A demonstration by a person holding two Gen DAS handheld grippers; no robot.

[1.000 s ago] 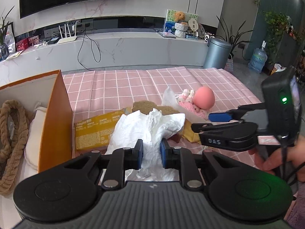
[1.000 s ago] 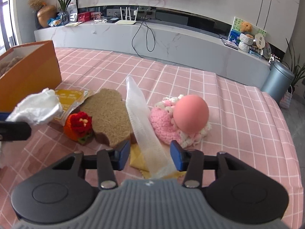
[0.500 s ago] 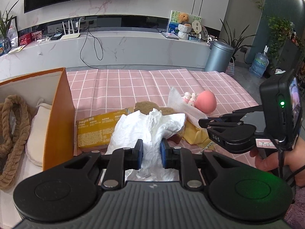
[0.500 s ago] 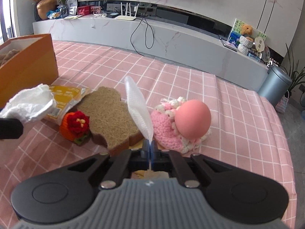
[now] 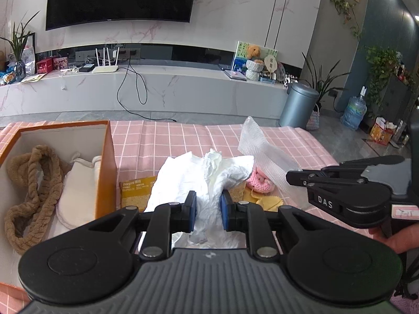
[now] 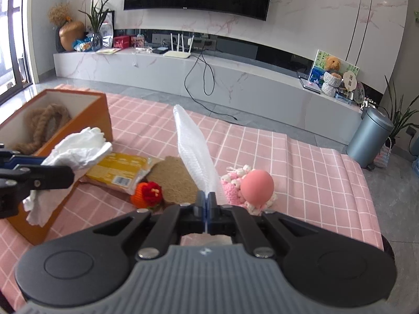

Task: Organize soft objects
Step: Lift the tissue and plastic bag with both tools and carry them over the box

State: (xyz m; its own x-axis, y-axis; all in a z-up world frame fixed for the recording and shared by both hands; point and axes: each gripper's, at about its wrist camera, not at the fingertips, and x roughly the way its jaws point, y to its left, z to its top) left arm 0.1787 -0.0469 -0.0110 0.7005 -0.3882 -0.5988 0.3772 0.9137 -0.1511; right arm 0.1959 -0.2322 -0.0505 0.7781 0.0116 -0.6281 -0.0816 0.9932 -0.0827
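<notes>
My left gripper [image 5: 208, 209] is shut on a crumpled white cloth [image 5: 209, 175] and holds it above the table, just right of the orange box [image 5: 106, 172]. The cloth also shows in the right wrist view [image 6: 78, 151]. My right gripper [image 6: 207, 209] is shut on a white bubble-wrap strip [image 6: 193, 151] that stands up from the jaws; the strip shows in the left wrist view [image 5: 264, 154] too. The box holds a brown braided rope [image 5: 28, 183] and a white pouch [image 5: 78, 183].
On the pink checked tablecloth [image 6: 301, 162] lie a yellow packet [image 6: 117, 168], a brown fibre pad [image 6: 175, 180], an orange-red knitted flower [image 6: 146, 193], a pink ball [image 6: 256, 183] on pink knitwear [image 6: 233, 183], and a yellow cloth [image 5: 264, 198].
My right gripper closed on the bubble-wrap strip and lifted it. Both grippers rose, and the left one carried the white cloth up and toward the orange box.
</notes>
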